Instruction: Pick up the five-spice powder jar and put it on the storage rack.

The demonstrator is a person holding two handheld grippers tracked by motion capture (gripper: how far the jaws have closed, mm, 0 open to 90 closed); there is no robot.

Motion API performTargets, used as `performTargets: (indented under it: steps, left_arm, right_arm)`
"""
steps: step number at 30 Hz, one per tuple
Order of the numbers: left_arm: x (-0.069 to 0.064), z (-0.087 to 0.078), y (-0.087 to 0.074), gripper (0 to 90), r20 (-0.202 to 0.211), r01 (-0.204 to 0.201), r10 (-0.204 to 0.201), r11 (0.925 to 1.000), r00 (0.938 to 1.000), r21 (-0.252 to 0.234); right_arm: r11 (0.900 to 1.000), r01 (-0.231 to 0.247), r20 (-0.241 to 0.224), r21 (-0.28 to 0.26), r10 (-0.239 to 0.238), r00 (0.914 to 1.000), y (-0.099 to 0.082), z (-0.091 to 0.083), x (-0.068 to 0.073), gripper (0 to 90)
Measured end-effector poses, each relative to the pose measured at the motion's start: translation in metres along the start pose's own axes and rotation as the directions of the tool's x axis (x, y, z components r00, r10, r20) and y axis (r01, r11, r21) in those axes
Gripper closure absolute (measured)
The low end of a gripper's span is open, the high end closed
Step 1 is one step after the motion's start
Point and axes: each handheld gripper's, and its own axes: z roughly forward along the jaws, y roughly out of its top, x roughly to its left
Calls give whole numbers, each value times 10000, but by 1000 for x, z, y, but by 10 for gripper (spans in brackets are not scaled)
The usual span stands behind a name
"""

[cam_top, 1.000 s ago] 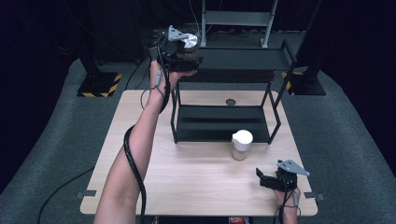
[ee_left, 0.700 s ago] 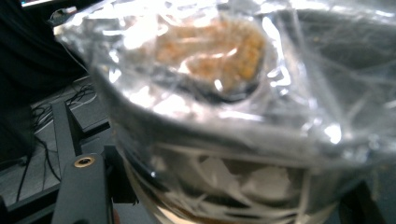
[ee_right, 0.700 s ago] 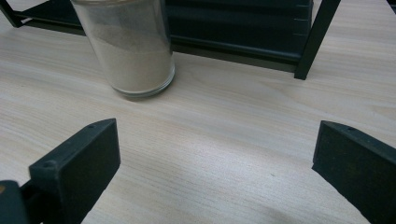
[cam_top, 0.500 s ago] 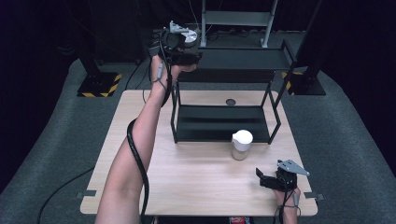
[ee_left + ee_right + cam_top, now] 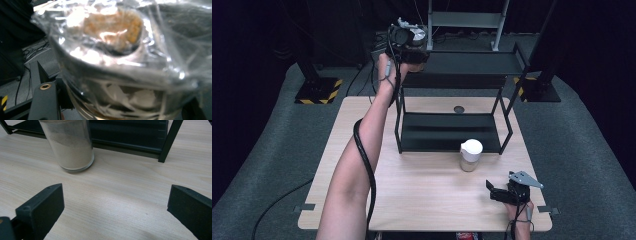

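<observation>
Two hand-held grippers are working: near the counter's [image 5: 422, 200] near right corner we are resting the right hand-held gripper [image 5: 502, 194], jaws spread wide, empty. Beyond it a white-lidded jar [image 5: 471, 154] is standing before the black rack [image 5: 452, 131]. Farthest, our left hand-held gripper [image 5: 412, 42] is clasping a plastic-wrapped container [image 5: 120, 62] at the rack's top-left corner.

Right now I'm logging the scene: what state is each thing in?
Clear plastic-wrapped container: gripped, raised at the black metal shelf's top level.
Left gripper: shut on it.
Right gripper: open, low over the wooden table.
White-lidded glass jar of powder: upright, closed, on table.
</observation>
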Motion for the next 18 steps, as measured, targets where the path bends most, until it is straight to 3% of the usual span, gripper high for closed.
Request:
performTargets:
  steps: [12, 18]
  left_arm:
    - [4, 15, 5, 305, -54, 228, -226, 9994, 9997, 272]
    - [12, 19, 1, 305, 229, 596, -600, 9980, 9979, 199]
  right_arm:
    - [10000, -6, -3, -8, 6, 10000, 0, 0, 0, 0]
    - [10000, -5, -5, -8, 5, 10000, 0, 0, 0, 0]
